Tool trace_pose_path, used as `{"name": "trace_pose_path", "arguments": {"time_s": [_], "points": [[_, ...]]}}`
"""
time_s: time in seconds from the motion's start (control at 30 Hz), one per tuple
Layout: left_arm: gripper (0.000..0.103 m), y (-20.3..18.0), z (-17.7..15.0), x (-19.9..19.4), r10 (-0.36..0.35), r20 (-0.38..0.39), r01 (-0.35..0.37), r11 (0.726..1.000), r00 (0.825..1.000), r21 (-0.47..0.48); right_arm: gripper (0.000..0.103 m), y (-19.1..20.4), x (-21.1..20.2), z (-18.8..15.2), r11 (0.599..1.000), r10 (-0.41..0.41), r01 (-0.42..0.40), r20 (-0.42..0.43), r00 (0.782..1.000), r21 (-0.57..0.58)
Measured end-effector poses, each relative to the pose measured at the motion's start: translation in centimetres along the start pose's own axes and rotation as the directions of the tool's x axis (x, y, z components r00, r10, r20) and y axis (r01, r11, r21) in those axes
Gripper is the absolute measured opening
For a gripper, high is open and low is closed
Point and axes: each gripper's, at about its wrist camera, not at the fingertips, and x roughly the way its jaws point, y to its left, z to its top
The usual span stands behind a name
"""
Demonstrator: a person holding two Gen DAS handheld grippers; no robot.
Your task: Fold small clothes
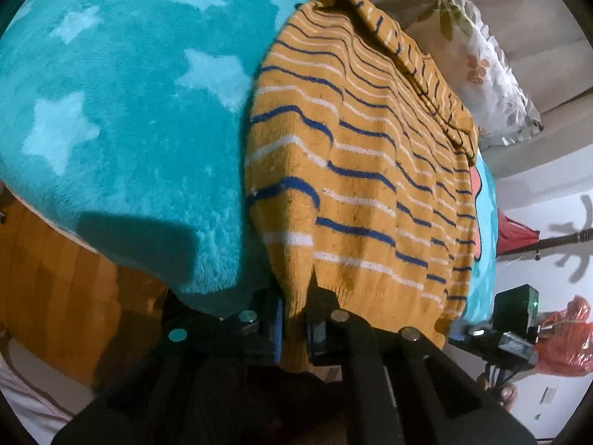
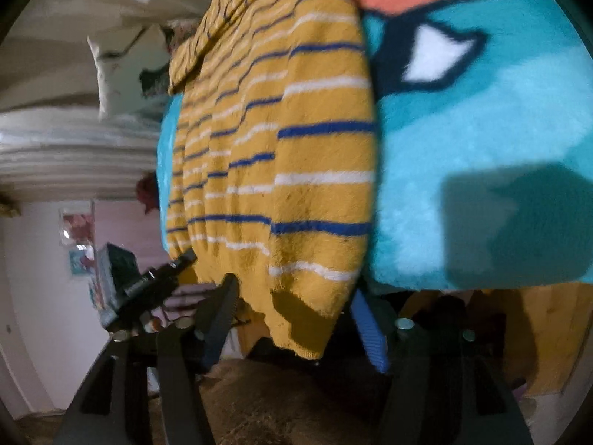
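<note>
You had one sweater [image 1: 355,170] in front of you: mustard-yellow knit, crossed by thin blue and white stripes, with a ribbed hem. It lay spread flat, rippled into soft lengthwise ridges, running away from the fingers toward its far end, where a sleeve or collar part was folded back over the body. The hem hung nearest you. In the left view one hem corner sat pinched between the fingers [image 1: 315,319], draping below them. In the right view the other hem corner hung between the spread fingers [image 2: 222,307]; blur hid whether they touched it.
</note>
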Motion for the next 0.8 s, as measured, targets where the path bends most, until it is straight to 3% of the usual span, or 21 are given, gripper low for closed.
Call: {"name": "trace_pose_path", "arguments": {"time_s": [0.07, 0.2, 0.33, 0.5, 0.8], "points": [[0.008, -0.2, 0.0, -0.8, -0.012, 0.013, 0.012, 1.000, 1.000, -0.016, 0.014, 0.9, -0.1, 0.2, 0.999, -0.034, 0.034, 0.002, 0.999, -0.037], [0.008, -1.0, 0.7, -3.0, -0.045, 0.055, 0.047, 0.998, 0.997, -0.035, 0.012, 3.0, -2.1, 0.7, 0.994, -0.041, 0.046, 0.055, 0.998, -0.101], [0.008, -2.7, 3.0, -5.2, -0.075, 0.116, 0.079, 0.996, 0.990, -0.032, 0.011, 5.2, -4.4, 2.9, 0.993, 0.030, -0.017, 0.111, 0.993, -0.117], [0.008, -5.5, 9.4, -6.3, -0.096, 0.178, 0.097, 0.995, 0.979, 0.007, 0.011, 7.9, -6.7, 8.4, 0.987, 0.078, -0.051, 0.180, 0.981, -0.153], [0.008, -11.5, 22.7, -3.6, -0.099, 0.191, 0.088, 0.994, 0.977, 0.065, 0.009, 11.9, -7.7, 20.6, 0.990, 0.014, 0.032, 0.326, 0.945, -0.136]]}}
